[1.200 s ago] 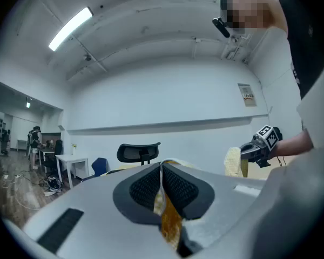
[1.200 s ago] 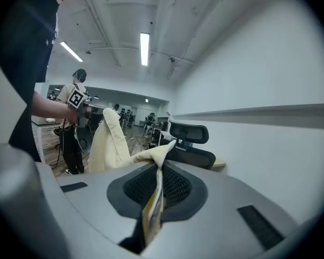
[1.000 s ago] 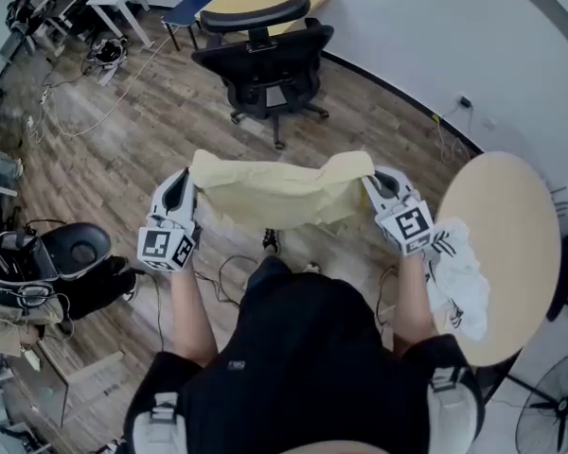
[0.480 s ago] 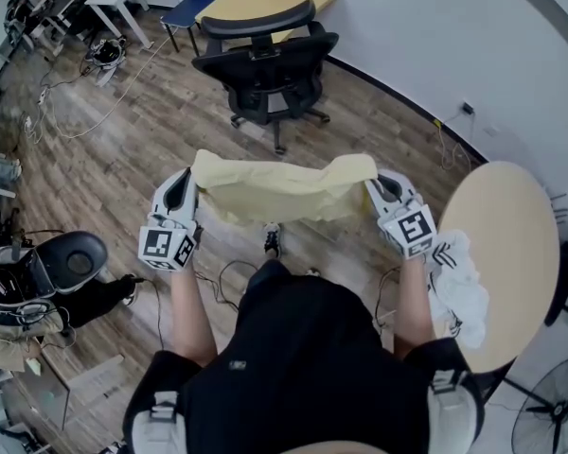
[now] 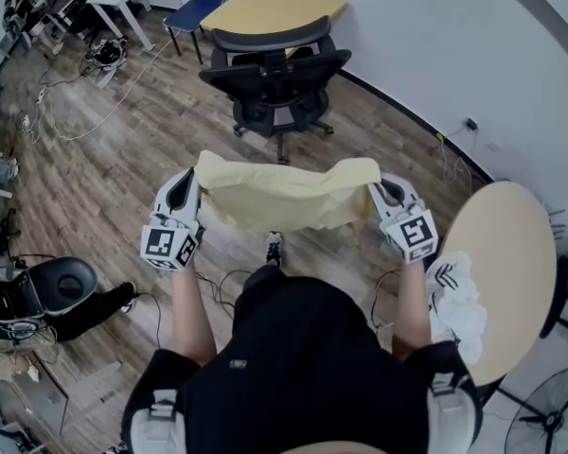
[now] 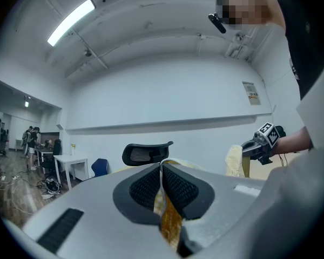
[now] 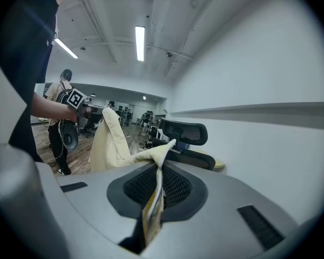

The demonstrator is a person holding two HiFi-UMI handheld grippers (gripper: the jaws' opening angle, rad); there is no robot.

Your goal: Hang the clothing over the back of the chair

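chair (image 5: 279, 76) beyond clothing (image 5: 286, 197), perhaps cables (image 5: 218, 277) underfoot

Two grippers (image 5: 193, 176) (image 5: 375, 185), one yellow garment (image 5: 282, 195), one white cloth (image 5: 454, 301), two tan tabletops (image 5: 511, 244) (image 5: 265, 6), one black office chair (image 5: 276, 74), possibly another lower left.

Garment (image 5: 282, 197) btwn L hand-held gripper (image 5: 193, 174) & R hand-held gripper (image 5: 378, 186); chair (image 5: 279, 78) ahead; table (image 5: 511, 253) right.

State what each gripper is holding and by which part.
Both hold the yellow garment: the left gripper pinches its upper left end, the right gripper its upper right end.
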